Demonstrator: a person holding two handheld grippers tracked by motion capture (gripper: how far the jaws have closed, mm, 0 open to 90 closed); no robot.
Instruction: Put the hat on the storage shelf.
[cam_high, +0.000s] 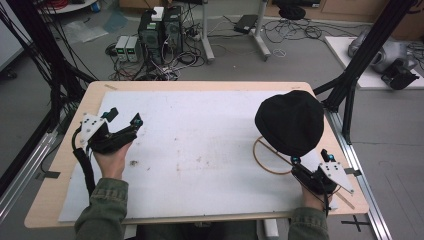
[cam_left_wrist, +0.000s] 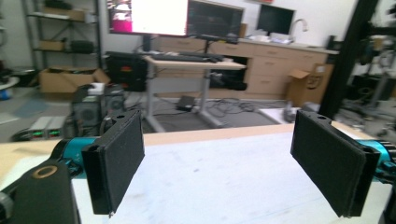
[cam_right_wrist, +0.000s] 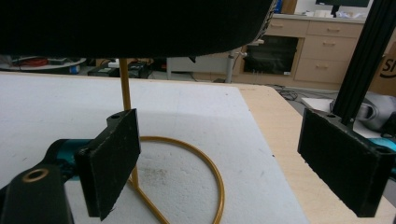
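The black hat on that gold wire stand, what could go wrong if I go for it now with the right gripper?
The black hat sits high on a thin gold stand with a ring base, so a sideways nudge from the right gripper, open and close beside the base, could probably tip it. The stand sits near the right edge of the table, so a toppled hat might roll off. The left gripper is far across the white board, too distant to steady anything.

Grey floor (cam_high: 300, 55) strewn with cables; computer towers (cam_high: 161, 31); desk (cam_left_wrist: 194, 63) carrying monitors (cam_left_wrist: 148, 17); wooden cabinets (cam_left_wrist: 275, 65); cardboard boxes (cam_left_wrist: 65, 79); black frame posts (cam_high: 367, 47); white wall (cam_left_wrist: 327, 18)
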